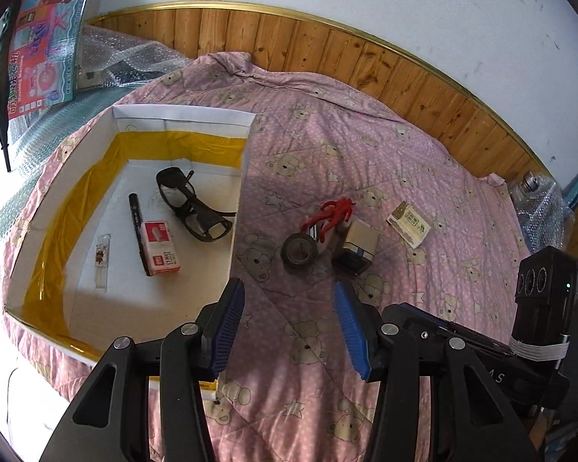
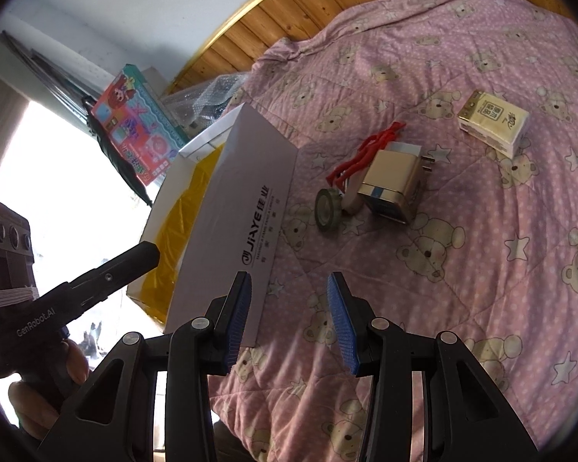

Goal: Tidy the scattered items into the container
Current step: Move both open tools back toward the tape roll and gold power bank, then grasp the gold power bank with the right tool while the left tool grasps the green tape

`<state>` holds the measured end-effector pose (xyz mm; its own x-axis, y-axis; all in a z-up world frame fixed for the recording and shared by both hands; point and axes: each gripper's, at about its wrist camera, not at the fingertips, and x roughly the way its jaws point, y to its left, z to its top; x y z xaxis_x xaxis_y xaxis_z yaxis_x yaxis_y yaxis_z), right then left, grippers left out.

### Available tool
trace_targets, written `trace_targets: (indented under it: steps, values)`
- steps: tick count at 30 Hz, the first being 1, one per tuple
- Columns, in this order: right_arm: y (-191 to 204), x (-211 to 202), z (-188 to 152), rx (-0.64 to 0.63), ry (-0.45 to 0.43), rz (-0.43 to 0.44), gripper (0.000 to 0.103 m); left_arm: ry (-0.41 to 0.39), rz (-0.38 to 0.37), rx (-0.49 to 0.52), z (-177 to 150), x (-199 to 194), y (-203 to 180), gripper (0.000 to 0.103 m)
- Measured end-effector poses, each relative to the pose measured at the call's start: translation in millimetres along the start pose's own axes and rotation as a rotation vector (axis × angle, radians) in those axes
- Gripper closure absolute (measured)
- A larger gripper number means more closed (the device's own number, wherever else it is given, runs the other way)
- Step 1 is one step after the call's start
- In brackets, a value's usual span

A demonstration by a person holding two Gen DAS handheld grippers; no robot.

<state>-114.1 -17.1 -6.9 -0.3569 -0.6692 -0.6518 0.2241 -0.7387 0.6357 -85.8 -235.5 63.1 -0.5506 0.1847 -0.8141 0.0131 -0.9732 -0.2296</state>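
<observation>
A white box (image 1: 181,115) with yellow tape inside lies on the pink quilt at left; it holds dark glasses (image 1: 190,204), a black pen (image 1: 138,227), a red-and-white staple box (image 1: 161,246) and a small clear lighter (image 1: 102,258). On the quilt to its right lie a grey tape roll (image 1: 299,250), a red twisted cord (image 1: 333,211), a gold-and-blue plug block (image 1: 360,244) and a tissue pack (image 1: 408,223). My left gripper (image 1: 289,310) hovers open near the box's right wall, empty. My right gripper (image 2: 289,308) is open and empty, short of the tape roll (image 2: 327,210), block (image 2: 391,186) and tissue pack (image 2: 495,125).
A wooden headboard (image 1: 327,50) runs behind the bed. A colourful toy box (image 1: 44,50) and bubble wrap (image 1: 131,57) sit beyond the white box (image 2: 231,227). More bubble wrap with a jar lies at far right (image 1: 535,196). A hand (image 2: 54,385) holds the left gripper's handle.
</observation>
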Motion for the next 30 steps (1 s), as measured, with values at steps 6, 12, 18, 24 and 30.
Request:
trace_targets:
  steps: [6, 12, 18, 24, 30]
  values:
    - [-23.4, 3.5, 6.9, 0.046, -0.004, -0.037, 0.058, 0.051, -0.039, 0.048, 4.6, 30.1, -22.4, 0.053]
    - [-44.8, 11.0, 17.4, 0.087, -0.001, -0.073, 0.057, 0.1, -0.051, 0.086, 12.7, 67.8, -39.5, 0.052]
    - [-57.5, 18.9, 30.4, 0.108, -0.008, -0.107, 0.056, 0.139, -0.046, 0.083, 22.0, 103.1, -40.8, 0.052]
    - [-62.3, 31.9, 48.7, 0.116, -0.015, -0.16, 0.05, 0.176, -0.023, 0.087, 25.8, 141.3, -37.9, 0.052]
    - [-60.5, 58.4, 69.6, 0.104, 0.008, -0.22, 0.045, 0.201, 0.018, 0.071, 25.4, 173.1, -26.3, 0.052]
